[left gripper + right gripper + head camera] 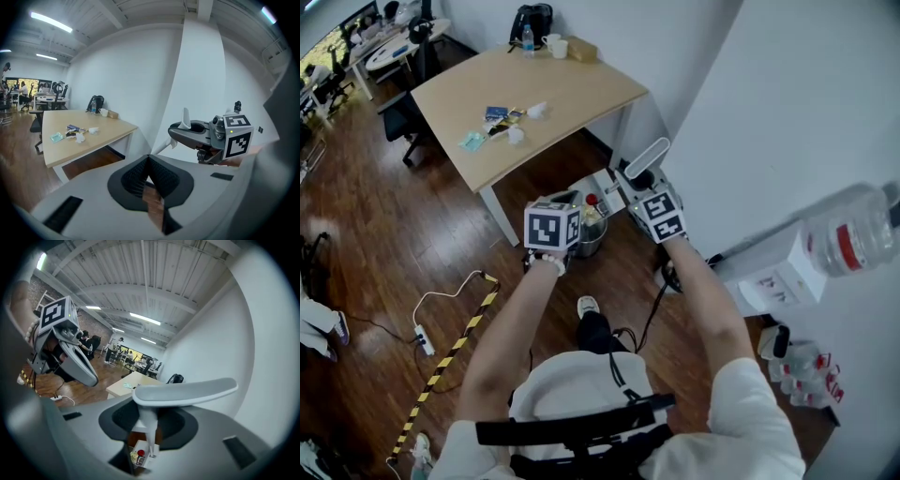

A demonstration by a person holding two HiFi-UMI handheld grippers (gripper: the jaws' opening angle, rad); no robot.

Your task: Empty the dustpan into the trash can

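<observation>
The right tool (pixel 147 417) is closed on the thin white stem of the dustpan (pixel 149 430). The pads press on it from both sides. The flat grey-white top of the handle (pixel 185 391) lies across, just above the jaws. Under the jaws the white pan (pixel 140 454) hangs low. It carries a small bottle with a red cap (pixel 140 453) and some yellowish scraps.

The left tool (pixel 149 161) has its jaws together, and nothing is between them. Only the wooden floor (pixel 394 234) shows through the narrow gap below the pads. In the head view the two tools are near each other, the left one a little lower in the picture.

The trash can (pixel 589 240) is a round metal one. It stands on the floor next to the table leg at the near corner of the tabletop (pixel 572 94), close to the white wall. The pan is right at the far rim of the can, but I cannot tell if it is over the opening.

A few small packets (pixel 497 117) lie near the left edge of the tabletop, and cups (pixel 555 45) stand at its far edge.
</observation>
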